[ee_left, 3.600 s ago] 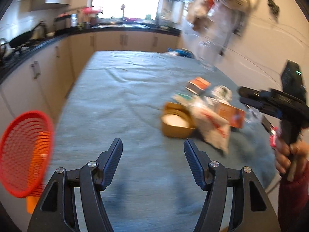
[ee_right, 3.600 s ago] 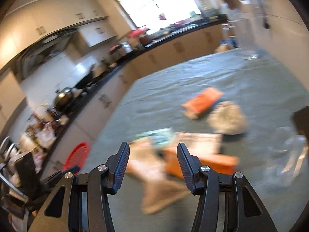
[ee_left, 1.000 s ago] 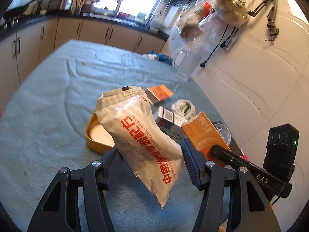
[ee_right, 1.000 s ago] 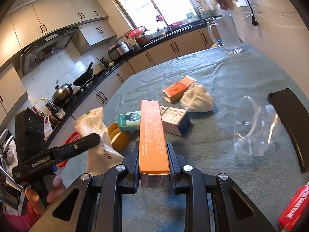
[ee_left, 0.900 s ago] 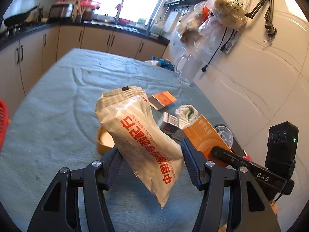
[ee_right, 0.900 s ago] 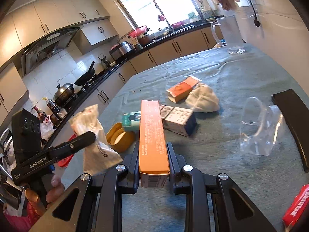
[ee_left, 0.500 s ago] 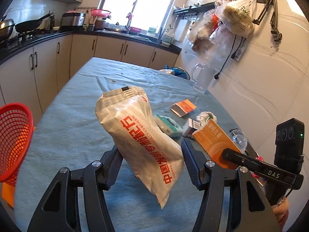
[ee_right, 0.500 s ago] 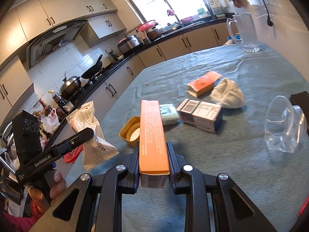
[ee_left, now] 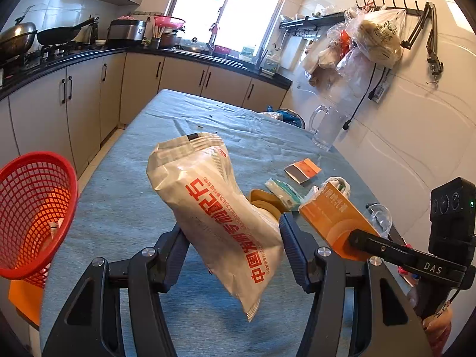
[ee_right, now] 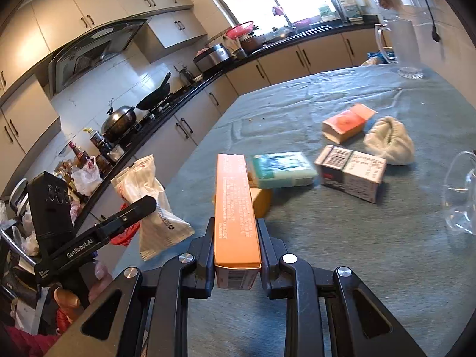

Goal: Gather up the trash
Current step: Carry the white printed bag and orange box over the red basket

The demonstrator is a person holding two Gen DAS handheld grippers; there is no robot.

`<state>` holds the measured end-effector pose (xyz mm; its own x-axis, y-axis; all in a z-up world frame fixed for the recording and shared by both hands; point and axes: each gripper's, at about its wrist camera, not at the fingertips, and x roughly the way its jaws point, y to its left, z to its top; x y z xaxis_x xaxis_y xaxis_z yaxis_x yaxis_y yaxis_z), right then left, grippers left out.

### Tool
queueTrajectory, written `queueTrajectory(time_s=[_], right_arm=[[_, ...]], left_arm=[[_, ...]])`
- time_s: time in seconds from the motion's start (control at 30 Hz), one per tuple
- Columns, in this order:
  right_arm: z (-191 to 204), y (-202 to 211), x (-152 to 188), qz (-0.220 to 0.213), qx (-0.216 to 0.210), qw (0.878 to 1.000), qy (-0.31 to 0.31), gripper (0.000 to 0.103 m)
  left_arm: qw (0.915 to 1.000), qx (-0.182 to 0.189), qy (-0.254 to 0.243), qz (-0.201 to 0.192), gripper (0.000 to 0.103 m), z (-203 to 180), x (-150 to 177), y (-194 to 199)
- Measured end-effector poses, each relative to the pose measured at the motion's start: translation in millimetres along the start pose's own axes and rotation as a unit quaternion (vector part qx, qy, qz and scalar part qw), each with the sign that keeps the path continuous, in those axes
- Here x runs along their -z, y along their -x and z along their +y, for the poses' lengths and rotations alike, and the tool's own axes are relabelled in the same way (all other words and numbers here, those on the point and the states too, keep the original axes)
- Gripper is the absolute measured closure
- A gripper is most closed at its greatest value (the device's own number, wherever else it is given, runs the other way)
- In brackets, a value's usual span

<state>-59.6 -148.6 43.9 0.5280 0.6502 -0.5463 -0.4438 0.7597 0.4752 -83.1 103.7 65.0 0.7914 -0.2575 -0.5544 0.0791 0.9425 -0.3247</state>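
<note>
Your left hand-held gripper is clamped on a white snack bag with red lettering, held tilted above the desk near its left edge. Your right hand-held gripper is closed tight on a long orange carton, which points forward over the near part of the desk.

Off the desk's left edge, the red mesh basket tilts its open mouth toward you; inside it lies one small pale item, too small to identify. A low yellow tub sits on the desk just behind the bag, and what is in it is hidden.

Toward the right side lie a teal packet, a barcoded box, a small orange box, a crumpled white wad and a clear plastic cup on its side near the right edge. A glass pitcher stands at the far right corner.

The left half of the desk's cloth is bare from the near edge to the far end, along the side where the basket stands.
</note>
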Motion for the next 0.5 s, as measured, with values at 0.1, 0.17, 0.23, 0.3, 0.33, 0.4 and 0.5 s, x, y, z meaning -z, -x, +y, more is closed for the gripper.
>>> queueTrajectory(time_s=[0.1,0.17,0.23,0.3,0.33,0.4,0.5], right_arm=[[9,-6,-2,0.005,-0.003,1.000,0.008,0.077],[16,-11,-3,0.009,-0.005,1.000,0.012,0.077],[22,-17,-5,0.014,-0.009,1.000,0.015,0.077],[27,-24,-6,0.020,-0.012,1.000,0.019,0.077],[30,-27,-6,0.023,-0.013,0.999,0.021,0.077],[35,-33,-7,0.028,-0.016,0.999,0.024,0.077],[45,-41,-10,0.036,-0.022,0.999,0.031,0.077]], left_arm=[[1.0000,-0.002,0.005,-0.003,0.044,7,-1,3],[0.9999,-0.005,0.009,-0.006,0.044,13,-2,6],[0.9998,-0.008,0.013,-0.010,0.044,19,-3,9],[0.9996,-0.012,0.018,-0.015,0.044,27,-4,14],[0.9996,-0.014,0.020,-0.016,0.044,30,-4,15],[0.9993,-0.020,0.025,-0.021,0.044,37,-5,19],[0.9986,-0.032,0.030,-0.030,0.044,50,-7,26]])
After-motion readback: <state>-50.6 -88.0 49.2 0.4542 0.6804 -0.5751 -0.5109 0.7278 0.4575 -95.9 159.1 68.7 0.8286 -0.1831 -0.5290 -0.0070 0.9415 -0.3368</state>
